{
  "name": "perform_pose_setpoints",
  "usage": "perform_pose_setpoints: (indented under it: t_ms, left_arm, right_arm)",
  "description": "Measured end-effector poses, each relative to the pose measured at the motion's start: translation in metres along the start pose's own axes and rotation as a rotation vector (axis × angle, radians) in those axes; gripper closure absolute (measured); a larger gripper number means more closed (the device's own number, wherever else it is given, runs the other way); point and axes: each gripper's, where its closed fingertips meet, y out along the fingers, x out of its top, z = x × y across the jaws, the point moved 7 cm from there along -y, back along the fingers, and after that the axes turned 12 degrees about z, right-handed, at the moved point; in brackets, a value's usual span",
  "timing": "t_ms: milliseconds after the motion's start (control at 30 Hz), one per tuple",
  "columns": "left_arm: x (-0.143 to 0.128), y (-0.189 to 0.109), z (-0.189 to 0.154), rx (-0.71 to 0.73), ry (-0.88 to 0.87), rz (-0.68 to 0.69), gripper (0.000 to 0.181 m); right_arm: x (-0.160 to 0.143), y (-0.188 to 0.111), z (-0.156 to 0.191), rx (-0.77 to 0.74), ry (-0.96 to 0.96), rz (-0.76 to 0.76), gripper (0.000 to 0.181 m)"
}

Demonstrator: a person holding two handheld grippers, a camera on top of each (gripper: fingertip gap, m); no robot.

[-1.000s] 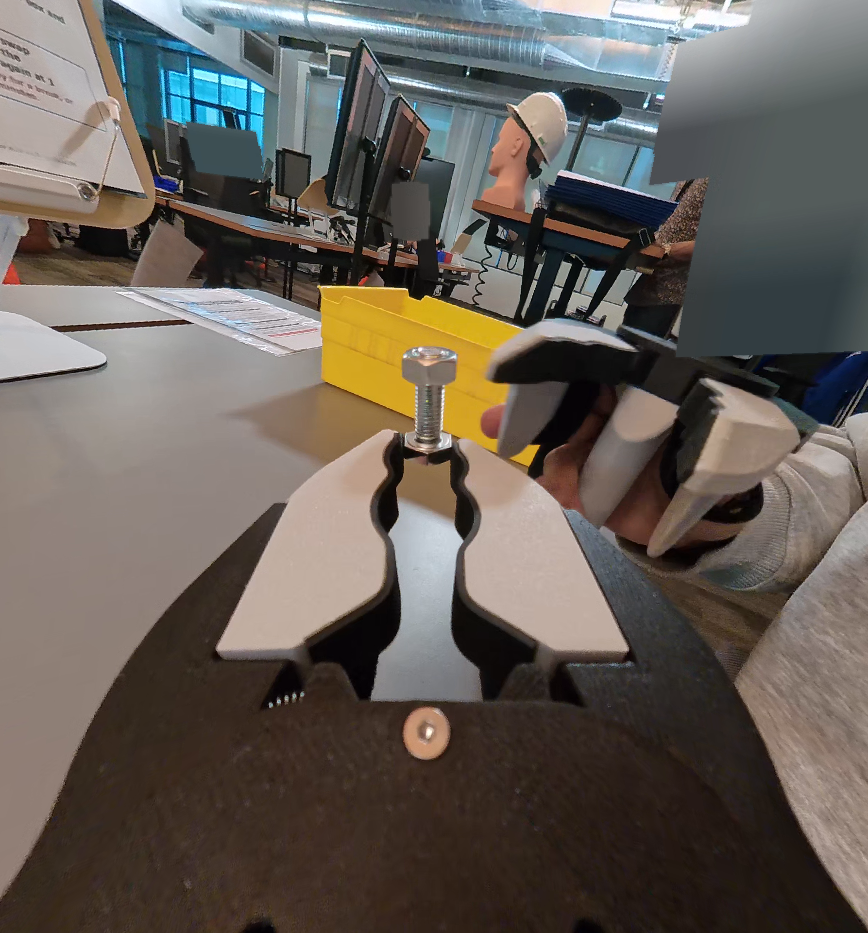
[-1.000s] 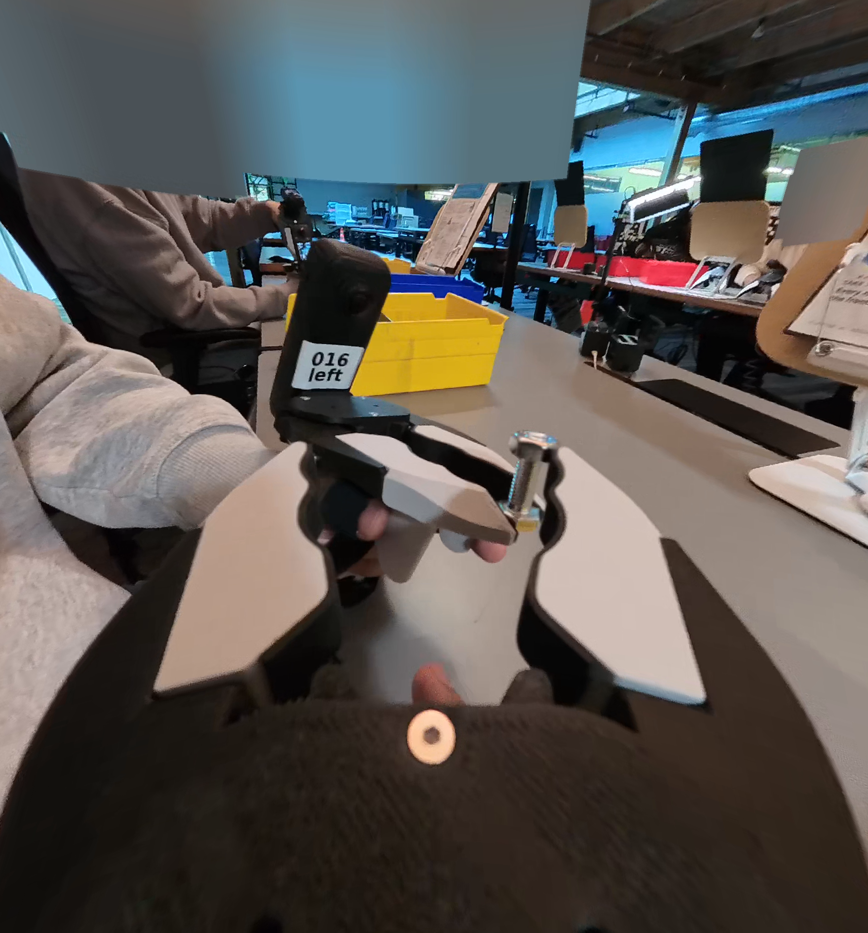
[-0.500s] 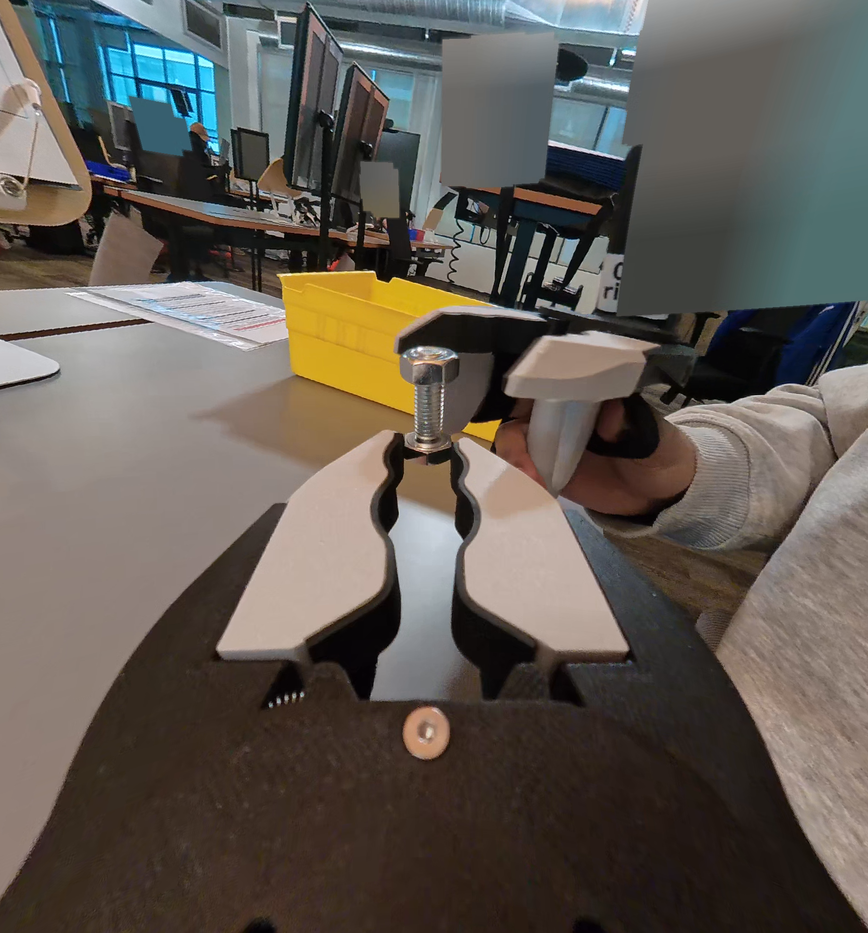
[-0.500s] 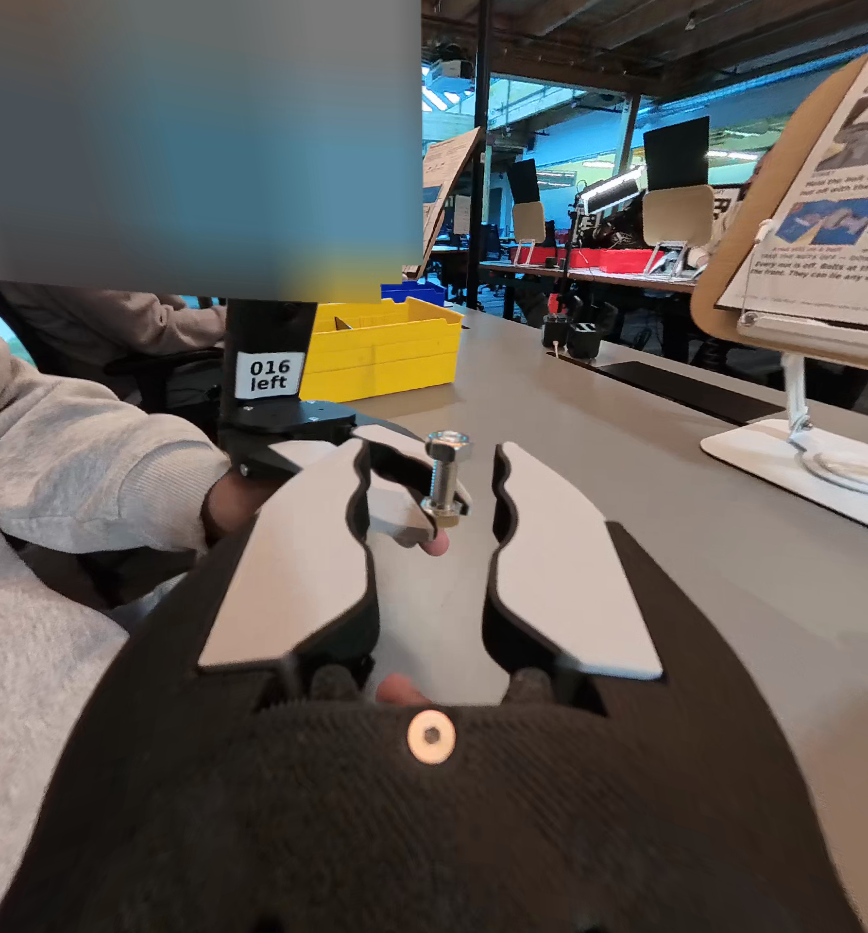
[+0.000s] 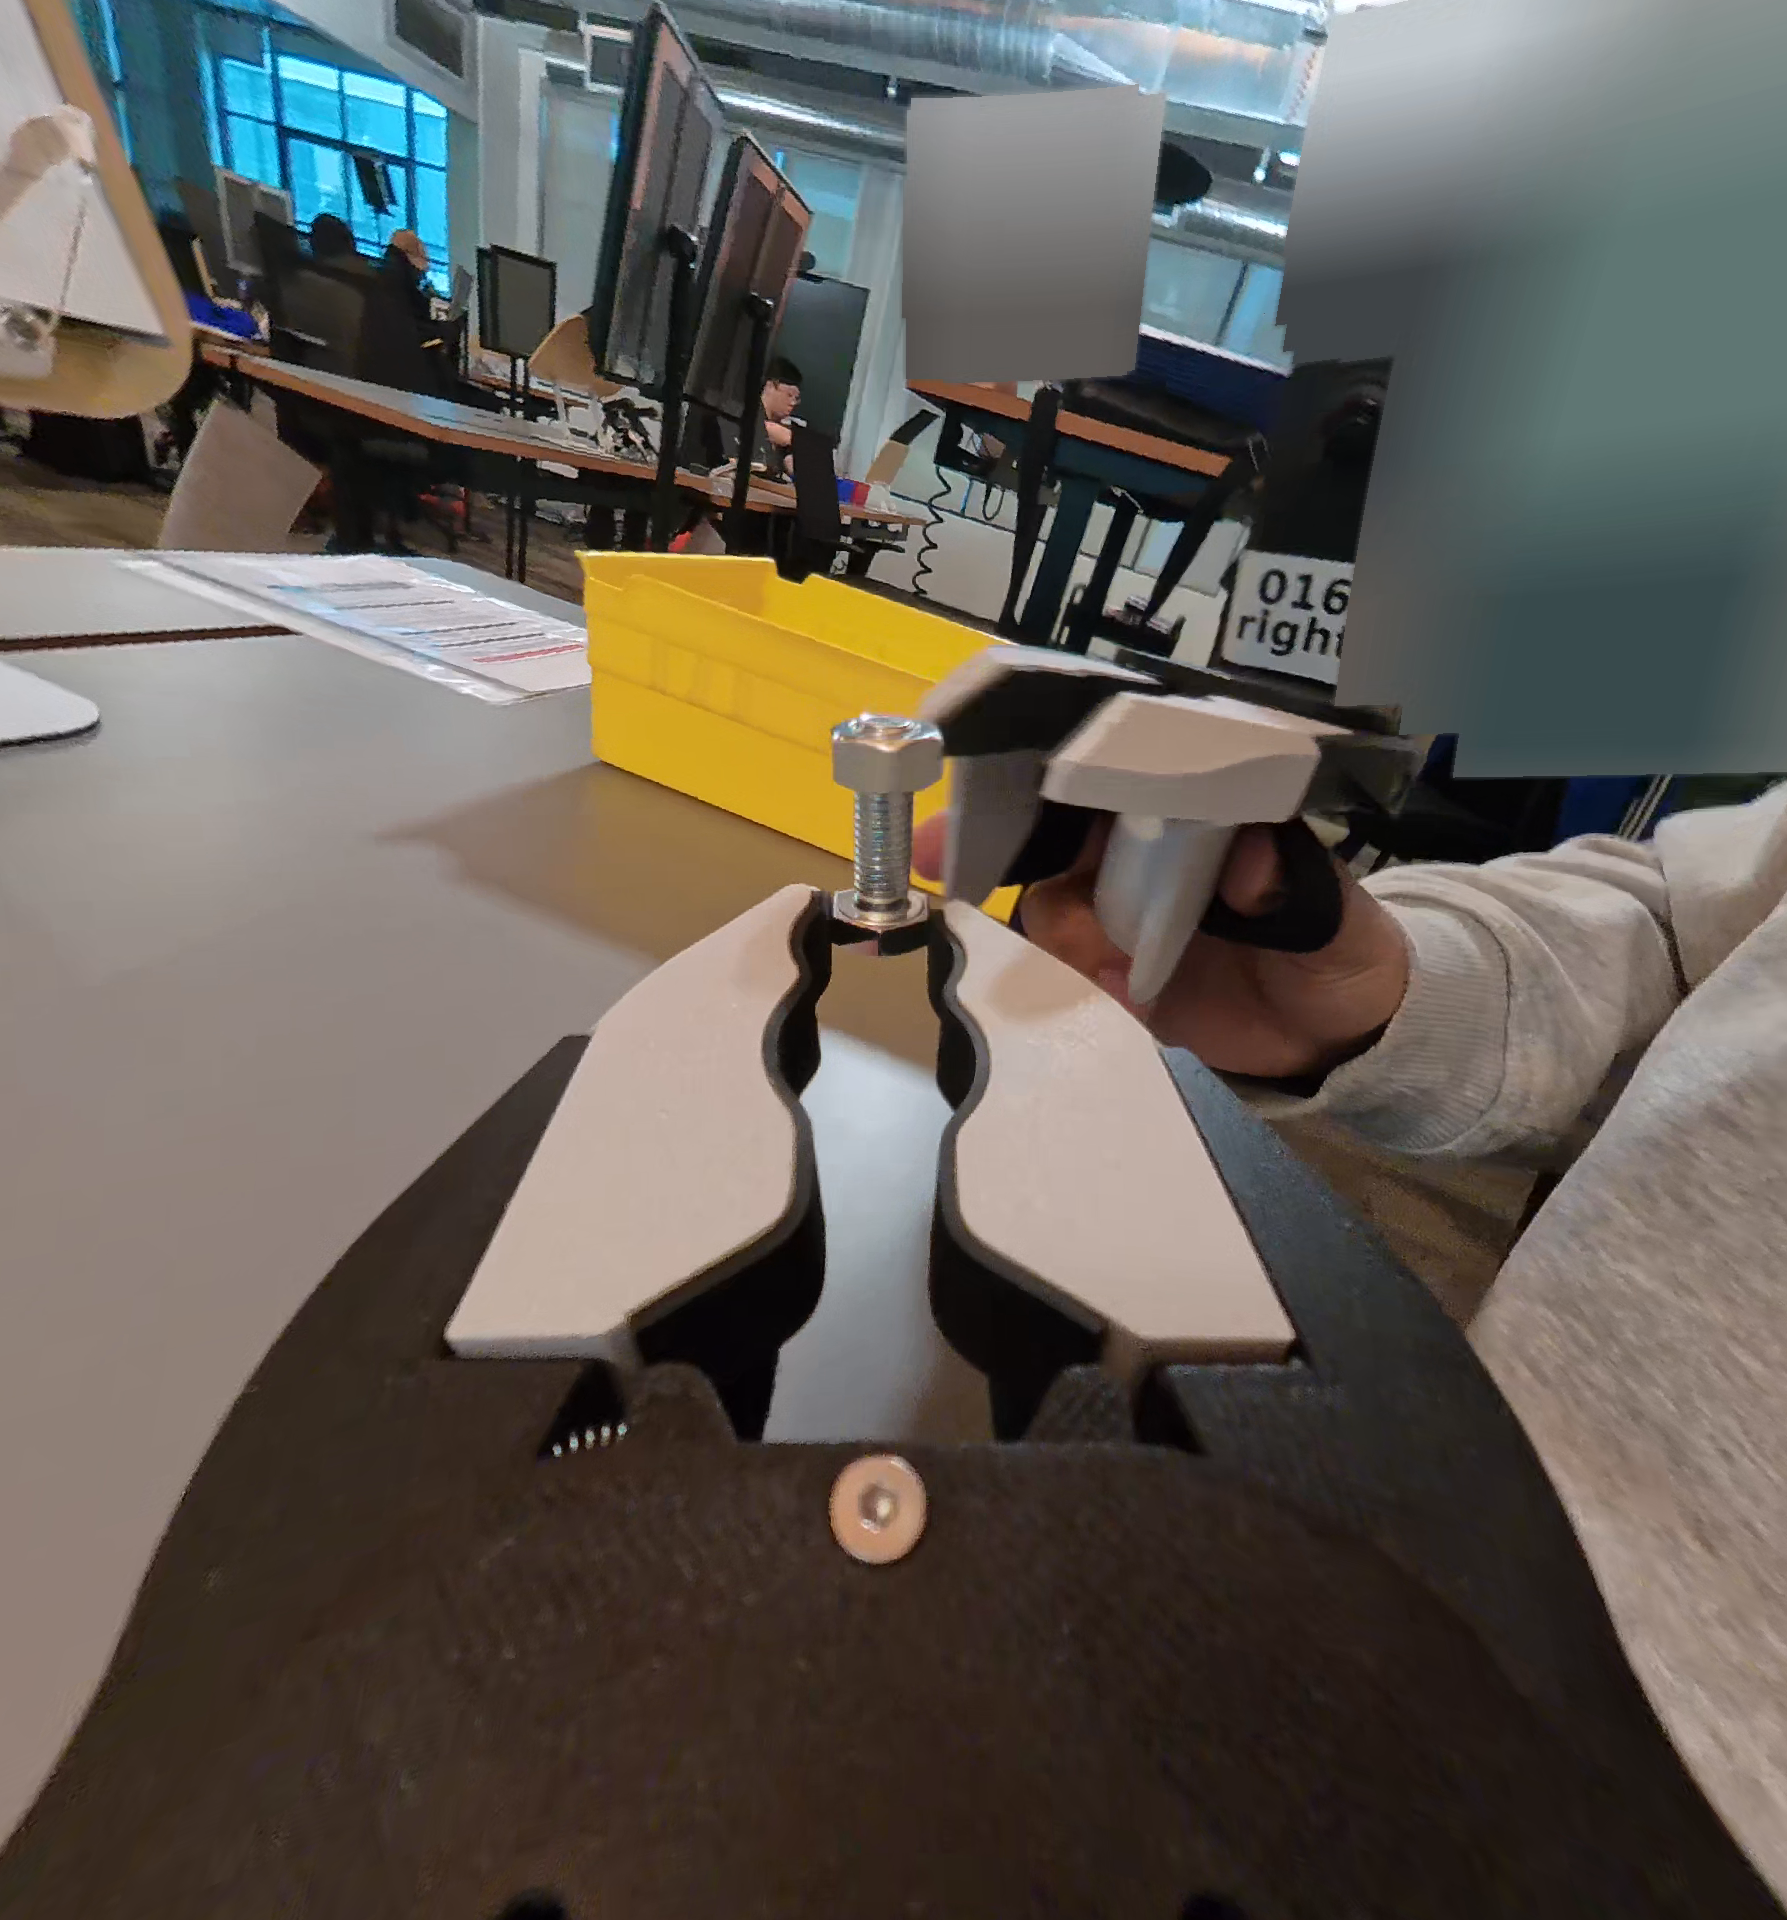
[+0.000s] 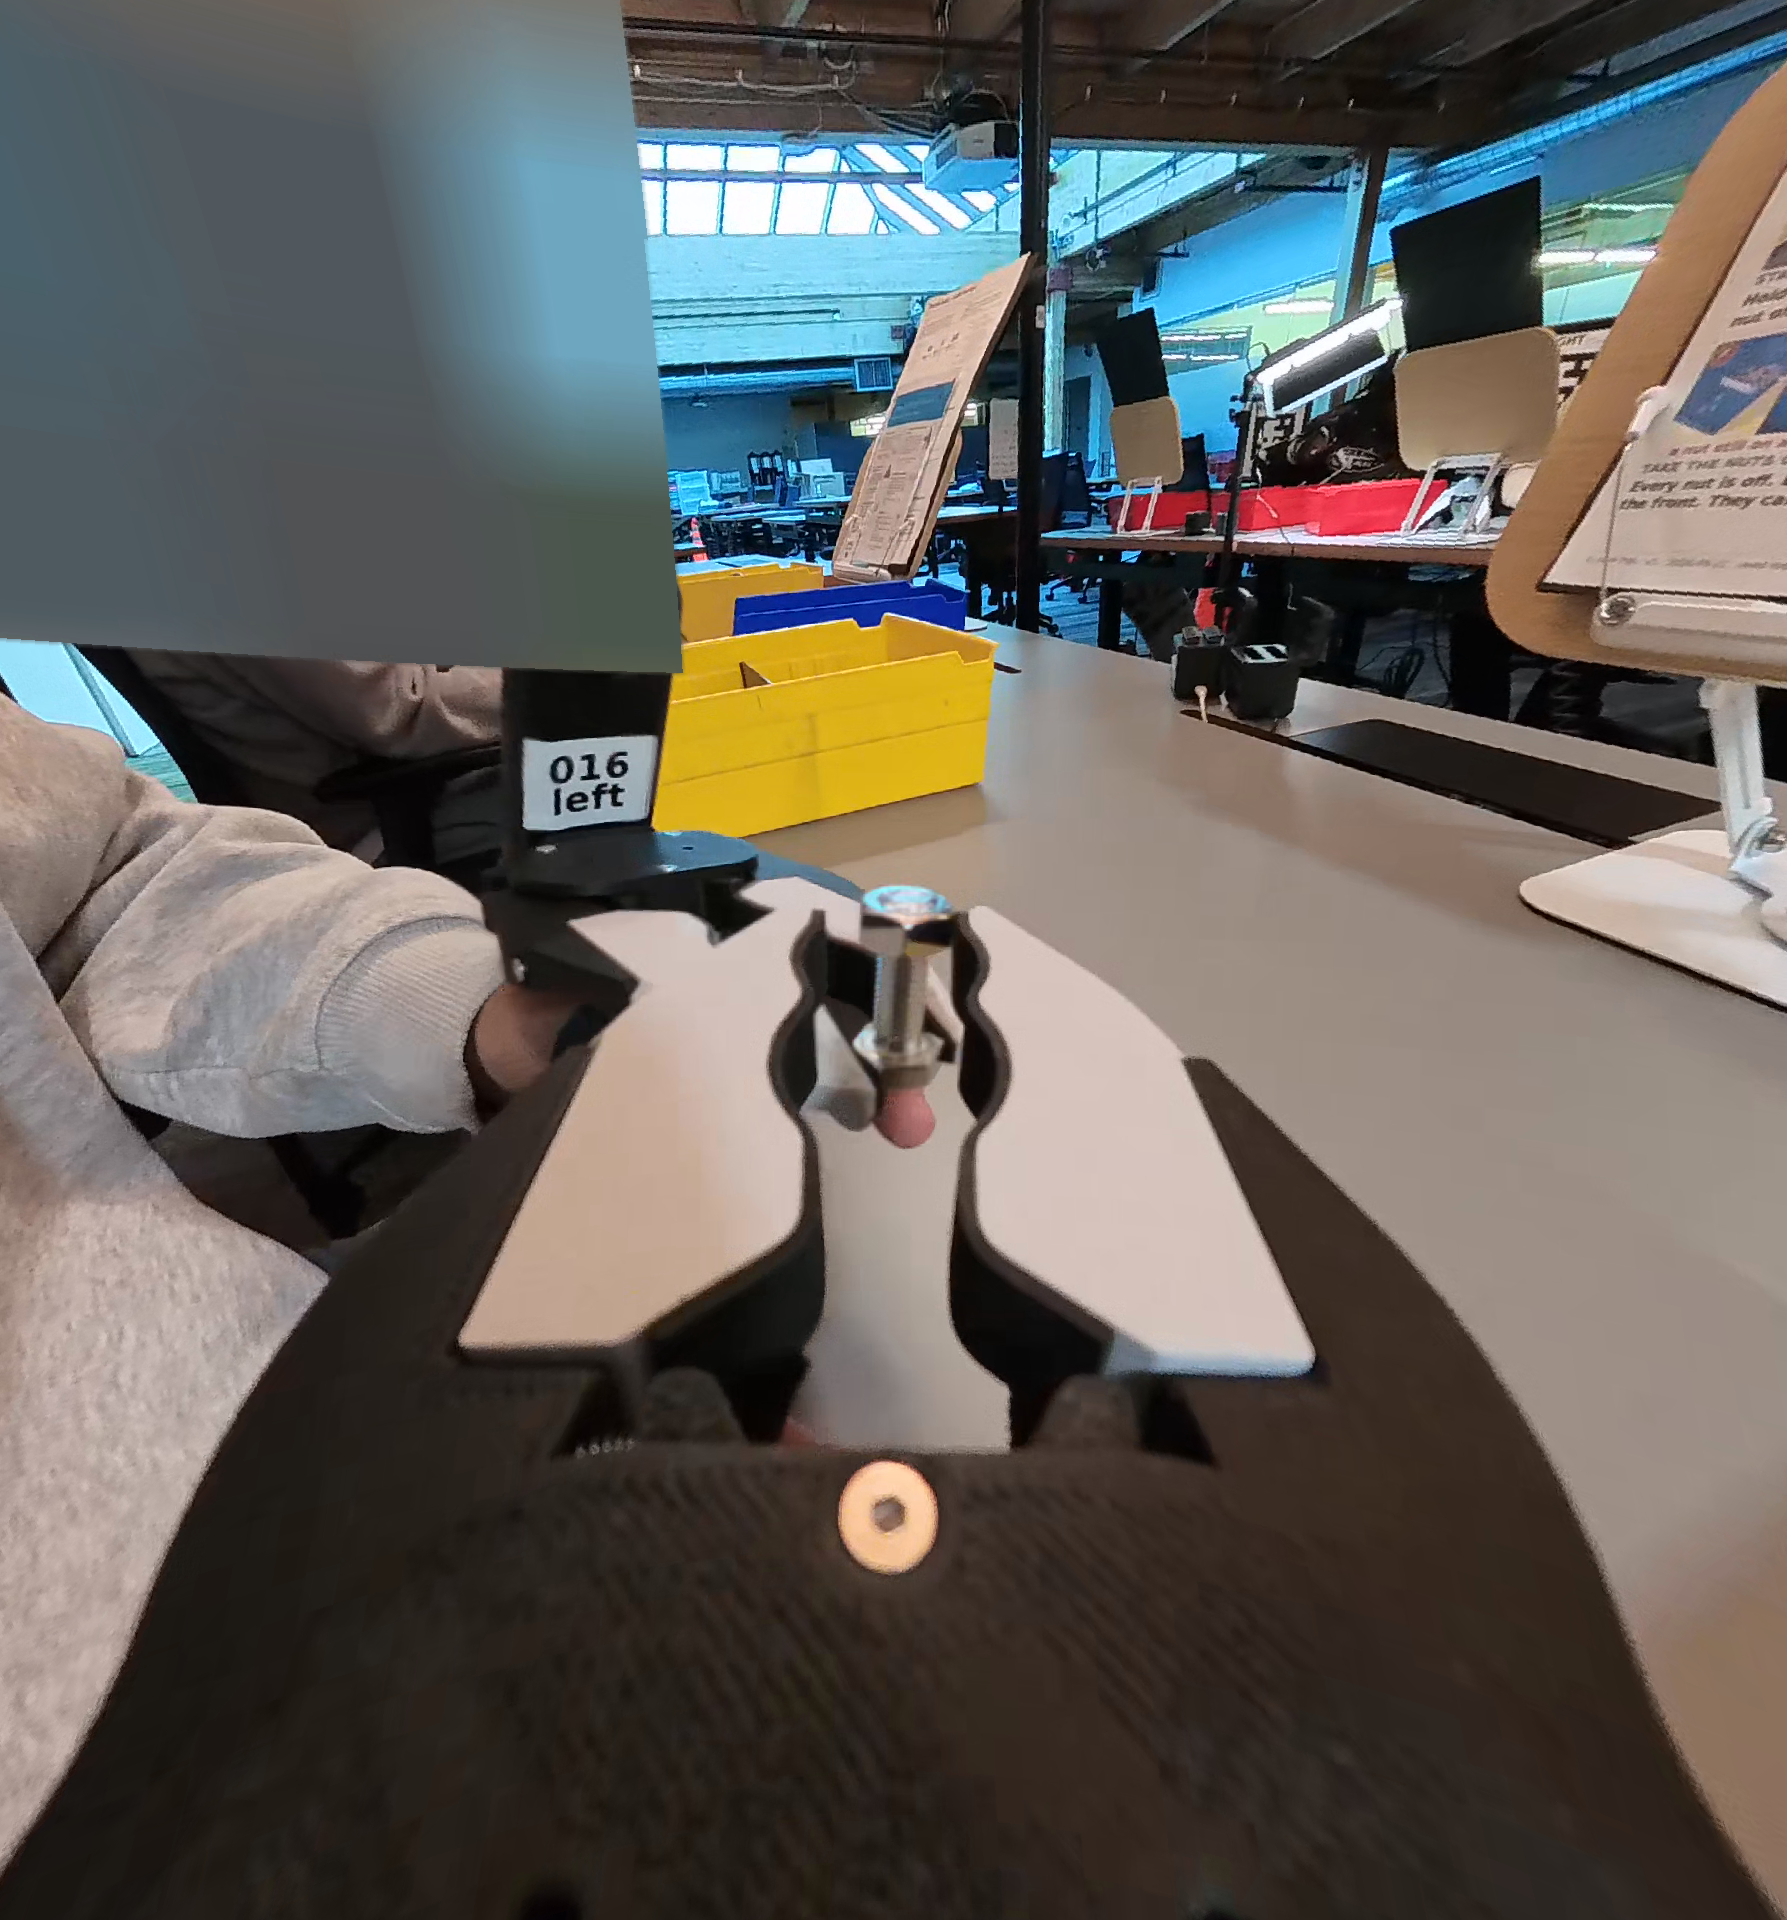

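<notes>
Left gripper (image 5: pixel 878 914) nearly closed, tips clamped on the nut (image 5: pixel 878 912) at the lower end of a silver hex bolt (image 5: pixel 883 821). Bolt stands upright, head on top, held in the air above the desk (image 5: pixel 245 935).

Right gripper (image 6: pixel 894 951) narrowed around the bolt head (image 6: pixel 904 925); the black inner faces sit at both sides of the head, but actual contact cannot be confirmed from the right wrist view. In the left wrist view only one tip of the right gripper (image 5: pixel 982 758) shows just beside the head; the far finger is hidden behind it.

Hidden or cut off: the bolt end below the nut is covered by the left gripper's tips. A fingertip (image 6: pixel 904 1122) shows just under the nut. Blurred patches cover the upper part of both views. Hands are mostly behind the gripper bodies; grey sleeves (image 6: pixel 245 966) visible.

Surface: plain grey desk. Yellow bin (image 5: pixel 754 696) sits beyond the grippers near the desk's near edge; contents not visible. A laminated sheet (image 5: pixel 401 623) lies flat farther on. A white stand (image 6: pixel 1699 914) carrying a board with a printed page, partly cut off, stands toward the far side.

Room: open workshop with more desks, monitors, red and blue bins, exposed ceiling ducts.
</notes>
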Motion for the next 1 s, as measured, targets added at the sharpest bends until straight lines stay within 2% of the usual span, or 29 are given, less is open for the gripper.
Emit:
perform_pose_setpoints:
  t_ms: [167, 333, 400, 500, 567, 633, 833, 1000]
  left_arm:
    - [0.000, -0.001, 0.005, 0.002, -0.043, -0.006, 0.162]
    - [0.000, 0.002, -0.002, -0.008, 0.015, 0.013, 0.163]
    - [0.000, 0.002, -0.003, -0.010, 0.025, 0.020, 0.163]
    - [0.000, 0.002, -0.002, -0.008, 0.012, 0.020, 0.162]
    - [0.000, 0.002, 0.000, -0.007, -0.007, 0.016, 0.162]
    - [0.000, 0.001, 0.001, -0.005, -0.014, 0.010, 0.162]
    - [-0.001, 0.003, -0.003, -0.015, 0.012, 0.028, 0.163]
    - [-0.002, 0.004, -0.005, -0.025, 0.022, 0.045, 0.163]
  right_arm:
    - [0.002, -0.001, 0.005, 0.049, 0.001, 0.001, 0.167]
    - [0.001, 0.000, -0.002, -0.014, 0.018, -0.027, 0.137]
    - [-0.001, 0.003, -0.002, 0.006, 0.031, -0.010, 0.135]
    - [0.000, 0.002, 0.003, 0.038, 0.011, 0.010, 0.149]
    - [0.003, -0.003, 0.007, 0.068, -0.013, 0.010, 0.179]
    - [0.005, -0.004, 0.008, 0.061, -0.015, 0.000, 0.181]
    - [0.001, 0.002, 0.002, -0.002, -0.012, -0.003, 0.142]
    - [-0.002, 0.006, 0.004, 0.001, -0.025, 0.026, 0.139]
